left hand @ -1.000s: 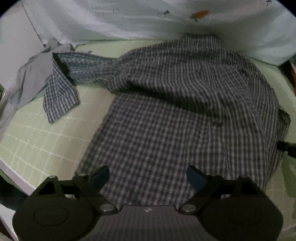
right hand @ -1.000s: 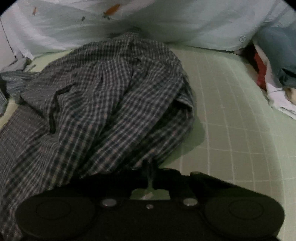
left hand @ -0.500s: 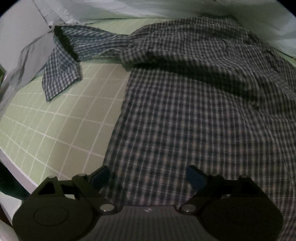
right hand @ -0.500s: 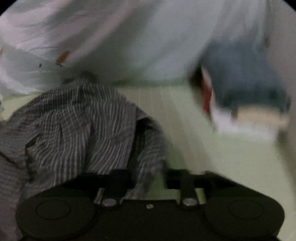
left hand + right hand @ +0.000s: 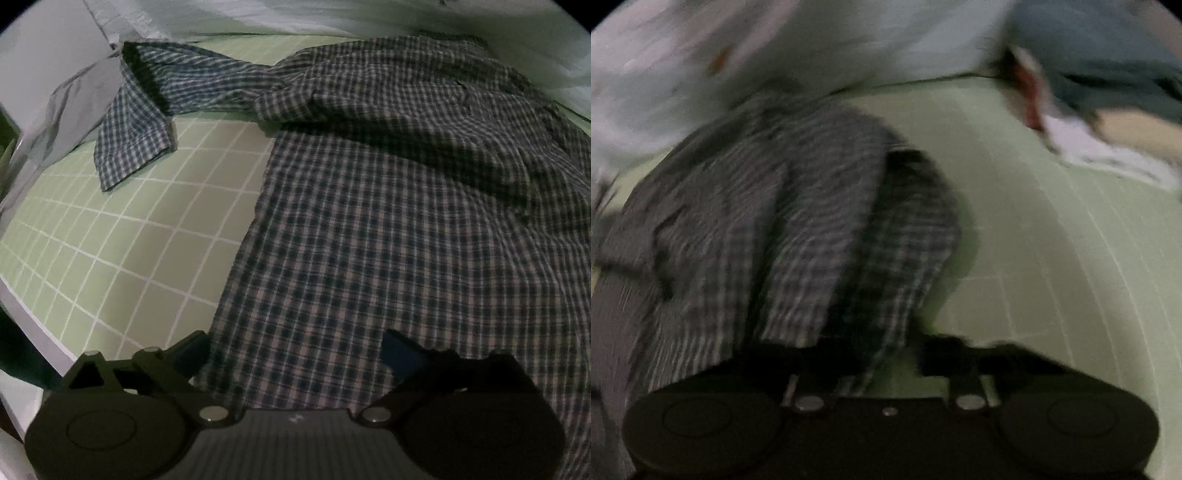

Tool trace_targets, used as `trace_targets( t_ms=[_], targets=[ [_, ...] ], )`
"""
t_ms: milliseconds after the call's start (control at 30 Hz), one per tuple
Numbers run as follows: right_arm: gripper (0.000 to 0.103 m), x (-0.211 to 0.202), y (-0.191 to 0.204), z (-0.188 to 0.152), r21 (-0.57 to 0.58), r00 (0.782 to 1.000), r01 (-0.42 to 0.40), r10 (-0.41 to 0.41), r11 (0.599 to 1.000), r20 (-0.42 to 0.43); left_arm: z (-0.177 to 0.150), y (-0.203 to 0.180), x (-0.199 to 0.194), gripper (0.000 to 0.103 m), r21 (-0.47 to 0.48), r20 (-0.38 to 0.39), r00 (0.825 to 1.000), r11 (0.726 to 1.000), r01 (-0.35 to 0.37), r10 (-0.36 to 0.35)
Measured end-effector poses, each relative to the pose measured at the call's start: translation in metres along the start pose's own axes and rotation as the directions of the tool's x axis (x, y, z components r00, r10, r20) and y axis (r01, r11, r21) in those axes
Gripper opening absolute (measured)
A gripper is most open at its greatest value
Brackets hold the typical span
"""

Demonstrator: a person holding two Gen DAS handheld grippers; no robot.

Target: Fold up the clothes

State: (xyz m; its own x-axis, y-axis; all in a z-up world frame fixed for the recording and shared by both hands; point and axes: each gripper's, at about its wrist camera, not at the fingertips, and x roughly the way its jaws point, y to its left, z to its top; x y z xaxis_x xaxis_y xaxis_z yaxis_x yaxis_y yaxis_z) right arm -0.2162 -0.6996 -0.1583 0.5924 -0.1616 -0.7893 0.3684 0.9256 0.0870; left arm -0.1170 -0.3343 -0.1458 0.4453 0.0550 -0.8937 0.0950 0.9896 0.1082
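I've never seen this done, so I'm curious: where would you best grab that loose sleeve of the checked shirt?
Probably at the cuff end of the sleeve, coming from above on its mat side. That end lies flat and apart from the shirt body, with bare mat beside it, so a finger could slip under its edge. The left gripper is open and nearest.

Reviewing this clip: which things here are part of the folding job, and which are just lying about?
In the job:
checked shirt
left gripper, open over its hem
right gripper, shut on its fabric
green grid mat

Lying about:
pale sheet
grey cloth
clothes pile
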Motion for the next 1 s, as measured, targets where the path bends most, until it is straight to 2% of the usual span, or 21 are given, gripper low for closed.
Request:
trace_targets(
  t_ms=[67, 133, 200, 267, 367, 400, 433, 500, 533, 567, 633, 700, 767, 833, 933, 1000],
  targets=[
    [0.002, -0.004, 0.004, 0.003, -0.077, 1.000, -0.002, 0.003, 0.997, 0.013, -0.001, 0.001, 0.001, 0.102, -0.003, 0.003, 1.000, 1.000, -0.001, 0.001],
    [0.002, -0.014, 0.010, 0.010, -0.181, 0.992, 0.102, -0.087, 0.978, 0.091, -0.001, 0.001, 0.001, 0.103, 0.004, 0.008, 1.000, 1.000, -0.001, 0.000],
    [0.001, -0.023, 0.009, 0.023, -0.246, 0.967, 0.214, -0.169, 0.946, 0.189, -0.001, 0.002, 0.002, 0.103, 0.000, 0.008, 1.000, 1.000, 0.006, -0.006],
    [0.001, -0.034, 0.005, 0.041, -0.275, 0.929, 0.315, -0.237, 0.908, 0.284, -0.001, 0.004, 0.002, 0.103, -0.010, 0.004, 1.000, 1.000, 0.014, -0.014],
    [0.002, -0.059, -0.002, 0.066, -0.259, 0.836, 0.454, -0.306, 0.853, 0.456, -0.002, 0.004, 0.002, 0.103, -0.022, 0.004, 1.000, 1.000, 0.015, -0.015],
    [0.002, -0.065, -0.004, 0.069, -0.251, 0.813, 0.474, -0.310, 0.844, 0.493, -0.002, 0.004, 0.002, 0.103, -0.025, 0.005, 1.000, 1.000, 0.013, -0.013],
    [0.002, -0.069, -0.004, 0.071, -0.250, 0.803, 0.480, -0.306, 0.841, 0.511, -0.002, 0.004, 0.002, 0.103, -0.027, 0.006, 1.000, 1.000, 0.012, -0.011],
    [0.004, -0.067, 0.000, 0.065, -0.293, 0.832, 0.443, -0.268, 0.847, 0.485, -0.003, 0.004, 0.002, 0.103, -0.030, 0.007, 1.000, 0.999, 0.011, -0.011],
    [0.007, -0.060, 0.003, 0.057, -0.337, 0.859, 0.420, -0.250, 0.842, 0.447, -0.003, 0.004, 0.002, 0.103, -0.031, 0.005, 1.000, 0.999, 0.013, -0.013],
    [0.018, -0.053, 0.007, 0.048, -0.379, 0.884, 0.395, -0.234, 0.837, 0.405, -0.003, 0.005, 0.002, 0.103, -0.031, 0.004, 1.000, 0.999, 0.014, -0.014],
    [0.034, -0.037, 0.012, 0.028, -0.445, 0.932, 0.332, -0.216, 0.832, 0.291, -0.002, 0.005, 0.002, 0.103, -0.032, 0.001, 1.000, 0.999, 0.018, -0.017],
    [0.042, -0.036, 0.009, 0.010, -0.420, 0.949, 0.290, -0.202, 0.860, 0.242, -0.002, 0.005, 0.002, 0.103, -0.031, 0.000, 1.000, 0.999, 0.017, -0.017],
    [0.067, -0.038, 0.003, 0.001, -0.378, 0.951, 0.287, -0.215, 0.880, 0.222, -0.002, 0.005, 0.002, 0.103, -0.031, 0.003, 1.000, 0.999, 0.016, -0.016],
    [0.076, -0.039, -0.004, -0.007, -0.351, 0.940, 0.325, -0.261, 0.878, 0.219, -0.003, 0.005, 0.001, 0.103, -0.032, 0.008, 1.000, 0.999, 0.016, -0.016],
    [0.077, -0.027, -0.020, -0.012, -0.354, 0.923, 0.383, -0.336, 0.853, 0.187, -0.003, 0.005, 0.002, 0.103, -0.030, 0.007, 1.000, 0.999, 0.019, -0.019],
    [0.077, -0.016, -0.032, -0.009, -0.359, 0.918, 0.396, -0.359, 0.845, 0.167, -0.002, 0.004, 0.003, 0.103, -0.024, 0.005, 1.000, 1.000, 0.020, -0.020]
  ],
)
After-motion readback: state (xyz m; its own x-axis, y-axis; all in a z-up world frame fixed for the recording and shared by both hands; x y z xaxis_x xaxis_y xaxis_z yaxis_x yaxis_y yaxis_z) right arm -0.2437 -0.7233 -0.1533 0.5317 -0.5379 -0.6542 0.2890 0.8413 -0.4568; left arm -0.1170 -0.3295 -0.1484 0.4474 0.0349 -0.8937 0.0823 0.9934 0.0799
